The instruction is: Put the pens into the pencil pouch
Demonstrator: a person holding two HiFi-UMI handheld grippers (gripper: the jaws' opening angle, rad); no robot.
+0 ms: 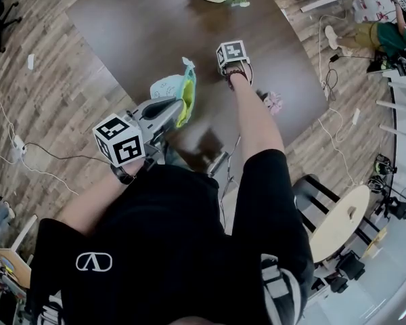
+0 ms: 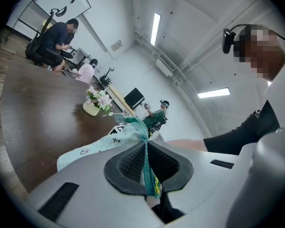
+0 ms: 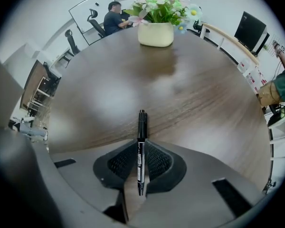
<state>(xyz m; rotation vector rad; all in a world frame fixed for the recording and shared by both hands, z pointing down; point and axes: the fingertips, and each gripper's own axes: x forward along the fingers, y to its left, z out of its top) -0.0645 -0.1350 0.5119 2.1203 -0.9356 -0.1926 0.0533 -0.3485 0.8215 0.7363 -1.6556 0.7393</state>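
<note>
1. I am holding the pencil pouch (image 2: pixel 97 148) above the surface (image 3: pixel 199 94) with the left gripper (image 2: pixel 146 145). Its jaws are pinched tight on the pouch's teal mesh edge, and the pale body is spreading out past the tips.
2. I am pointing the right gripper (image 3: pixel 141 145) steeply down at the wood. Its jaws are standing narrow, with the pads pressing on the black pen (image 3: pixel 142 122) from both sides. One end of the pen is reaching out past the tips.
3. I am not able to tell from any view whether the pen is already clear of the surface, so I am treating it as resting there.
4. The grip is sitting towards one end of the barrel, so I am expecting the pen to swing as it comes up. I am planning a slow, straight lift with steady pressure.
5. In the head view the pouch is hanging near the right gripper, slightly to its left, so the carry looks short.
6. I am judging the pouch mouth to be the weak point. With only one edge clamped it may sag closed, so I am aiming to tilt it until the opening faces the pen, then feed the pen in lengthwise.
</note>
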